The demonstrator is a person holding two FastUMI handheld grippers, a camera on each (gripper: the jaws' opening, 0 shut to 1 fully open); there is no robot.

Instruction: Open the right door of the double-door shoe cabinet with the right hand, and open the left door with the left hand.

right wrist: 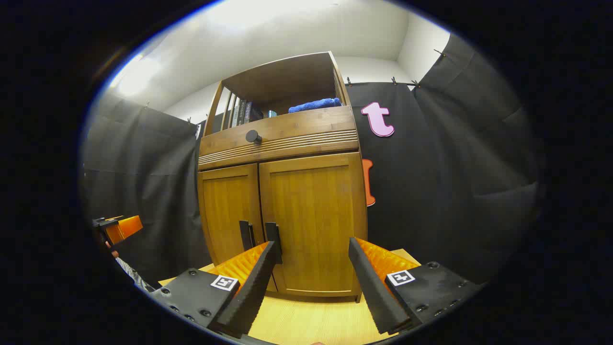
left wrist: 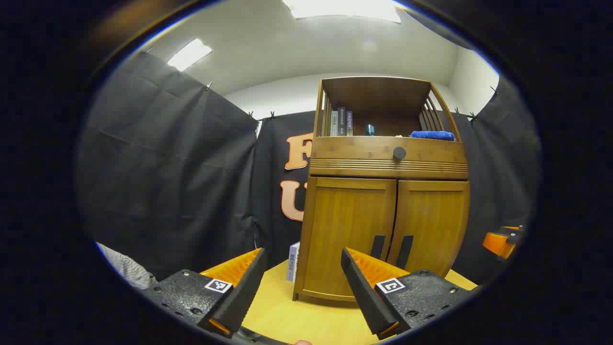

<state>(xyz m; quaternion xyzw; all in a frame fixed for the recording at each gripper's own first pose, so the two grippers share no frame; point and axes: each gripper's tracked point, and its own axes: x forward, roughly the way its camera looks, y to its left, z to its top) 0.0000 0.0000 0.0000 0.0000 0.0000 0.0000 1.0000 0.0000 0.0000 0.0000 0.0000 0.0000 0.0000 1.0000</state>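
Both doors of the shoe cabinet (right wrist: 282, 211) on the table (right wrist: 306, 321) are closed. The right gripper (right wrist: 311, 268) and left gripper (left wrist: 301, 280) are held wide, empty, aimed at the 2 handles (right wrist: 261, 235) for grasping.

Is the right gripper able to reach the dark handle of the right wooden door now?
Probably yes. The right gripper is open and faces the closed right wooden door; its dark handle stands just beyond the fingers, with nothing between them.
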